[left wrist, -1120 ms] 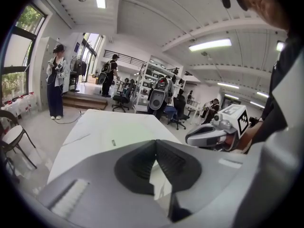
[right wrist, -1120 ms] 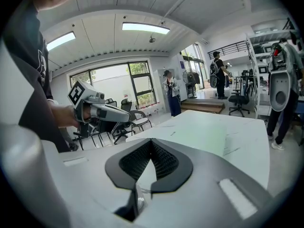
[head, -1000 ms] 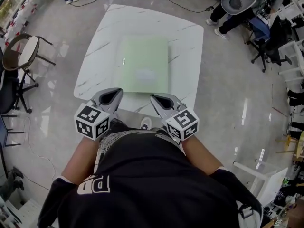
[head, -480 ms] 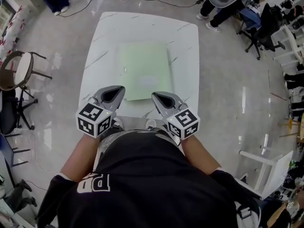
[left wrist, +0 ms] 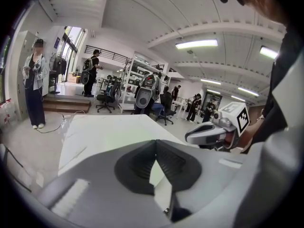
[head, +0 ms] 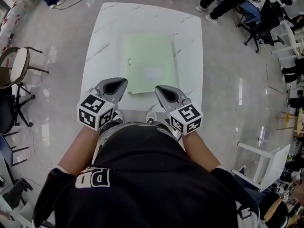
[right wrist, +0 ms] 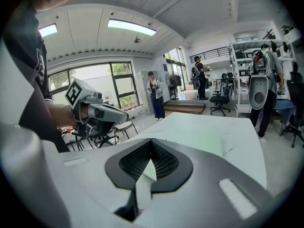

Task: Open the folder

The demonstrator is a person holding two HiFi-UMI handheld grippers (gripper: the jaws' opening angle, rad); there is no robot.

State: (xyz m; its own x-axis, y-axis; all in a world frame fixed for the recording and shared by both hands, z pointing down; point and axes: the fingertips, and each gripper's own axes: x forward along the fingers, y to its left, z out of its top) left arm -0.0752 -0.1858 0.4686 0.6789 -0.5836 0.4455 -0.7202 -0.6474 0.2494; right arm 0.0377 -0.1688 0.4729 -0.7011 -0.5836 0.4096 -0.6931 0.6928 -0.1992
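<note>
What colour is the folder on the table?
The folder is pale green; clearest in head view.

Bare tabletop [head: 100, 49] rings the flat folder [head: 149, 63] on every side.

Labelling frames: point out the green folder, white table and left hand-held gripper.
green folder [head: 149, 63], head view, cover's middle.
white table [head: 190, 37], head view, bare right side.
left hand-held gripper [head: 121, 81], head view, between fingertips.
</note>
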